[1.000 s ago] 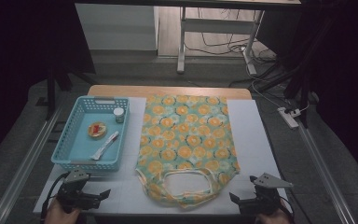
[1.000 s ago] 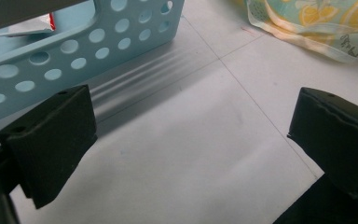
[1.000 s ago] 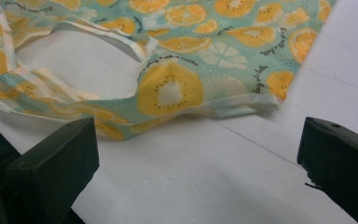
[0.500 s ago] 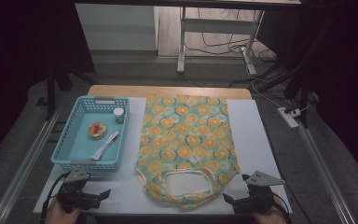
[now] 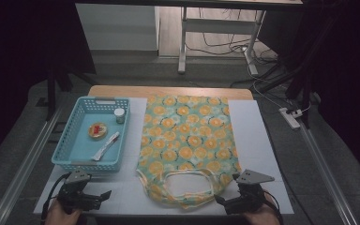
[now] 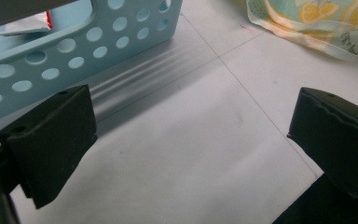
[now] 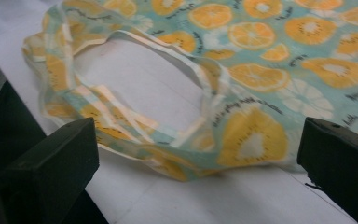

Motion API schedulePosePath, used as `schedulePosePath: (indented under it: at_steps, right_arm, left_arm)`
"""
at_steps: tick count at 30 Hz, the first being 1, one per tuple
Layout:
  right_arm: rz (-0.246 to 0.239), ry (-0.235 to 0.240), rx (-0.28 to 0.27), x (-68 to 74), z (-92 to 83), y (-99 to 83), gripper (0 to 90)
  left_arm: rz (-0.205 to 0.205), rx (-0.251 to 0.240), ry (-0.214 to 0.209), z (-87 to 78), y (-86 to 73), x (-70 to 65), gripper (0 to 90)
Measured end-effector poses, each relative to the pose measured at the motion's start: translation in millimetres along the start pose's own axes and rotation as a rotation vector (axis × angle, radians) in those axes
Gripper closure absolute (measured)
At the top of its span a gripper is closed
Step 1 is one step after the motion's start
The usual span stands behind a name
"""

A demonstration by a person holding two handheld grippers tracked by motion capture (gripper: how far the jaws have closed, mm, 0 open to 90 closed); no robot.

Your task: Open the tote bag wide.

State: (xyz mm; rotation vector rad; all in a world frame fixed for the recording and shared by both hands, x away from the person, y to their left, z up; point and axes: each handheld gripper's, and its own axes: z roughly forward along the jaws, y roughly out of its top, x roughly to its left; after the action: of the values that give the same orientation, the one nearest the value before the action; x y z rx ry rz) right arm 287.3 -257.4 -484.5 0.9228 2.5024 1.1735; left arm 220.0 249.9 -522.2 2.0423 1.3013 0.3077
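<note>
The bag (image 5: pixel 187 145), 1 thin cloth tote w/ orange-slice print, lay flat mid-bench, its 2 looped handles nearest the person & just in front of the right claw (image 7: pixel 191 196), whose jaws were spread wide, nothing between. Left claw (image 6: pixel 186 154) also spread & empty over bare white bench (image 6: pixel 177 154), bag well off to its right. 1 blue plastic basket (image 5: pixel 70 145) w/ round holes sat beside it.

High view overlooks table; gripper views sit low, sharing the bag (image 7: pixel 242 70)
</note>
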Motion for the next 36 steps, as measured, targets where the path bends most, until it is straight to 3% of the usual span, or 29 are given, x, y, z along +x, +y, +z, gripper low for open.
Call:
schedulePosePath:
  at_steps: [15,22,29,36]
  right_arm:
    - [-0.038,0.077,0.053,16.2,27.7,15.0,0.0]
    - [-0.087,0.099,0.084,26.4,44.4,20.7,0.0]
    - [-0.103,0.118,0.085,31.7,57.2,25.2,0.0]
    - [-0.15,0.153,0.135,38.4,73.6,23.2,0.3]
  left_arm:
    - [0.003,0.003,-0.002,0.3,0.1,0.1,1.1]
    - [0.003,0.004,-0.004,0.4,0.1,0.2,1.1]
    - [0.006,0.006,-0.006,0.7,0.2,-0.1,1.1]
    - [0.007,0.012,-0.007,1.2,0.5,-0.3,1.5]
